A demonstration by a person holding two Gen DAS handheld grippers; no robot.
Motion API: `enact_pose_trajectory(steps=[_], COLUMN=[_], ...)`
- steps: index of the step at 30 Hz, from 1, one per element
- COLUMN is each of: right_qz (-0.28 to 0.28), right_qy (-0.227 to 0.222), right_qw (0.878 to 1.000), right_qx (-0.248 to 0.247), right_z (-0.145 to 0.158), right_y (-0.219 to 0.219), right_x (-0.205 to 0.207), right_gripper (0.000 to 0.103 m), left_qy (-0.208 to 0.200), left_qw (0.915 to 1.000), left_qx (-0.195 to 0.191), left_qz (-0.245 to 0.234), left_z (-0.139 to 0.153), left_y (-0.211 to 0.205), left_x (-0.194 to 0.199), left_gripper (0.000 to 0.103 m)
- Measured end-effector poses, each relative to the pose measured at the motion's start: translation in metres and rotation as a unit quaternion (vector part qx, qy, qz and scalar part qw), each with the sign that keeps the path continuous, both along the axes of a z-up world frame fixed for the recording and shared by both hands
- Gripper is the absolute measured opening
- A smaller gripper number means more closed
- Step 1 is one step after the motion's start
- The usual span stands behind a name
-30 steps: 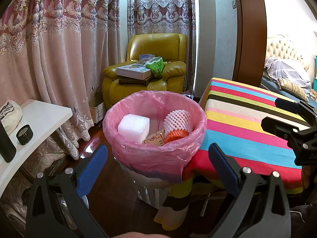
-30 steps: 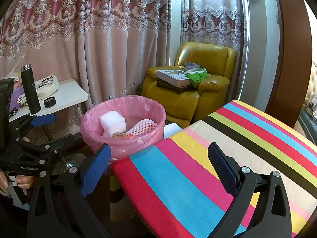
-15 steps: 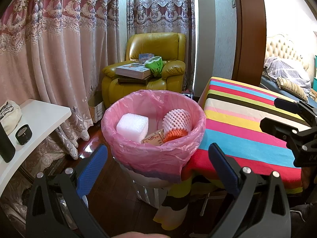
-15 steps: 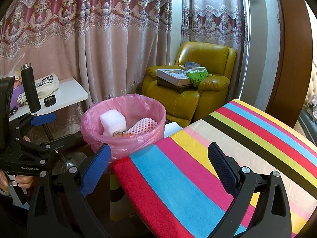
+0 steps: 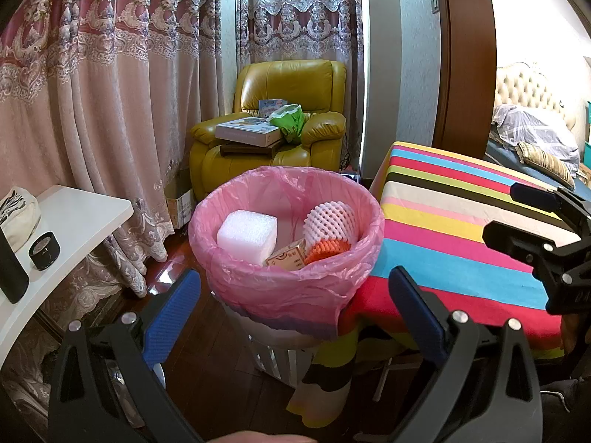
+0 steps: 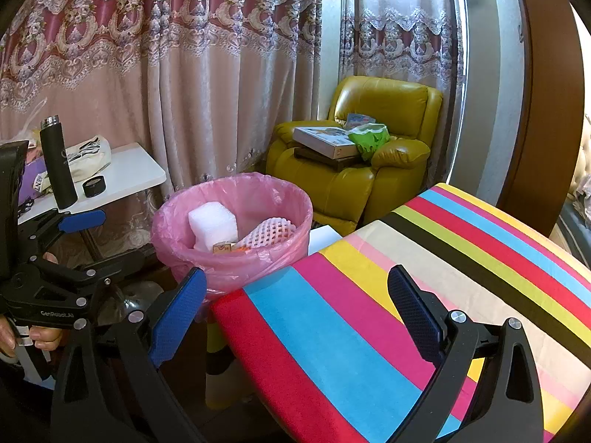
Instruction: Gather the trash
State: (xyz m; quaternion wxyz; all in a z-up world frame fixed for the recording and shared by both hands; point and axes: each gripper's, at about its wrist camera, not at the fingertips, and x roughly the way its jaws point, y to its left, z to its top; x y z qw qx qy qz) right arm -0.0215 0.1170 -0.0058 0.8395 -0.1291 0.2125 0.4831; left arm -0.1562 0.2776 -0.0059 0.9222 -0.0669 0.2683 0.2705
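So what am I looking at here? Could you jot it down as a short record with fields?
Bin: round bin lined with a pink plastic bag
In bin: white foam block; white-and-orange foam fruit net; small tan cardboard box
Beside bin: table under a striped multicolour cloth
Left gripper: jaws open, holding nothing
Right gripper: jaws open, holding nothing

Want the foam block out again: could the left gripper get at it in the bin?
Probably yes: the left gripper is open, the foam block lies uncovered in the bin.
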Motion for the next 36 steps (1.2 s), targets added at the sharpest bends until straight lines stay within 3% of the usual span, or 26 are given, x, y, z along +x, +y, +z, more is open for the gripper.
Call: enact_pose_trajectory(steps=[36], right_qz=[0.003], right_qy=[0.002], right_qw=[1.000], right_qx=[-0.002], right_z=[-0.0040], right_y=[0.0014], right_x=[-0.0029], right_gripper=[0.093], left_qy=[0.000], left_qw=[1.0000], left_qx=[-0.006], left_qz=[0.003], left_z=[-0.0026], left_y=[0.0080], left_x=[-0.0036], left_gripper=[0.098])
